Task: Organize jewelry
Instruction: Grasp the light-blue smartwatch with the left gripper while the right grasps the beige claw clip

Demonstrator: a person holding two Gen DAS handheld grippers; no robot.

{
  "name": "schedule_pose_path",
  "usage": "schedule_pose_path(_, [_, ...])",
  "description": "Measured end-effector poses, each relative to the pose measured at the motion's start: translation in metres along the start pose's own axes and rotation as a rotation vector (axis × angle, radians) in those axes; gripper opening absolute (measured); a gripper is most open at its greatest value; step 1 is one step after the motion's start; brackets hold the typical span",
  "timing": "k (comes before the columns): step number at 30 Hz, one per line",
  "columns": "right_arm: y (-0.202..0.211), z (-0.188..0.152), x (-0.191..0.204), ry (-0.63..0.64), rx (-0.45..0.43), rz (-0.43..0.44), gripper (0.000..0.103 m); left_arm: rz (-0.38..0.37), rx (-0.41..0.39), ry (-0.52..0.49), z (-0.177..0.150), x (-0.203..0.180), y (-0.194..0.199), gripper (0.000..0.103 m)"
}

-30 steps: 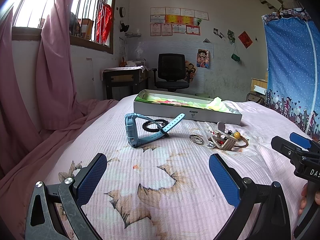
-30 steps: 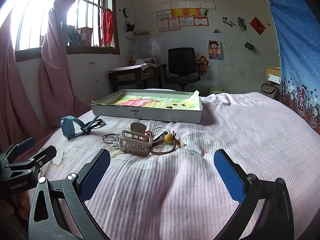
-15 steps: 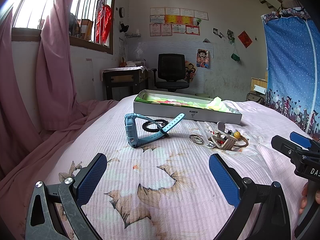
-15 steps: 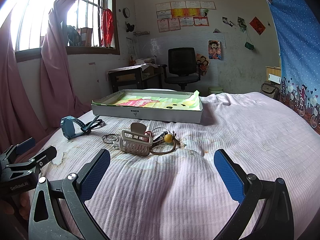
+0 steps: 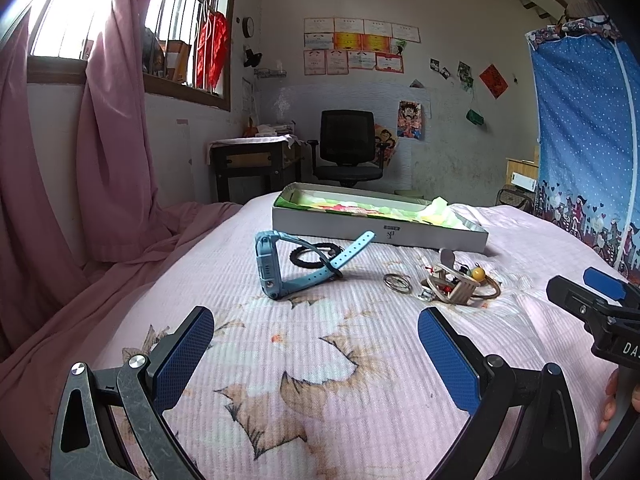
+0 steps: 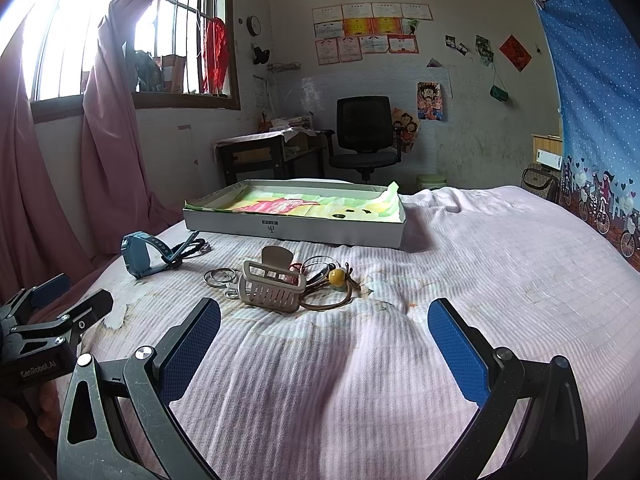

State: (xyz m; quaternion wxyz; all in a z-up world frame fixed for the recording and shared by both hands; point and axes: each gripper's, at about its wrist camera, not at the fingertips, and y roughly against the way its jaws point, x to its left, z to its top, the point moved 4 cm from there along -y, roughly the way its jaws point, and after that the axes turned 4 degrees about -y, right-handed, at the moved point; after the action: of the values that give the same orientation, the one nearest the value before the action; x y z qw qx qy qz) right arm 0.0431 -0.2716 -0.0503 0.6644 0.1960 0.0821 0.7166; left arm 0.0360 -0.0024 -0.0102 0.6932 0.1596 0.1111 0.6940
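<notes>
Jewelry lay loose on the bed (image 6: 480, 264), near a shallow box (image 6: 296, 226): a blue watch (image 5: 272, 266), a black band (image 5: 310, 256), metal rings (image 6: 220, 277), a beige clip (image 6: 270, 288) and a beaded bangle (image 6: 334, 286). Left gripper (image 5: 314, 346) and right gripper (image 6: 324, 334) hovered wide open, holding nothing.
</notes>
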Motion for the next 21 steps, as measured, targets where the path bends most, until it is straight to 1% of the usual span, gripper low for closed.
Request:
schedule_pose_path(8, [0.008, 0.007, 0.006, -0.006, 0.002, 0.014, 0.102, -0.027, 0.03, 0.051, 0.006, 0.011, -0.007, 0.103])
schedule_pose_path(16, [-0.007, 0.007, 0.011, 0.0, 0.045, 0.039, 0.102, 0.001, 0.085, 0.081, 0.014, 0.025, -0.022, 0.103])
schedule_pose_path(18, [-0.013, 0.01, 0.011, -0.016, 0.062, 0.074, 0.102, 0.013, 0.108, 0.082, 0.018, 0.031, -0.031, 0.103])
schedule_pose_path(21, [-0.021, 0.012, 0.008, -0.046, 0.072, 0.065, 0.102, 0.022, 0.133, 0.089, 0.022, 0.036, -0.041, 0.103])
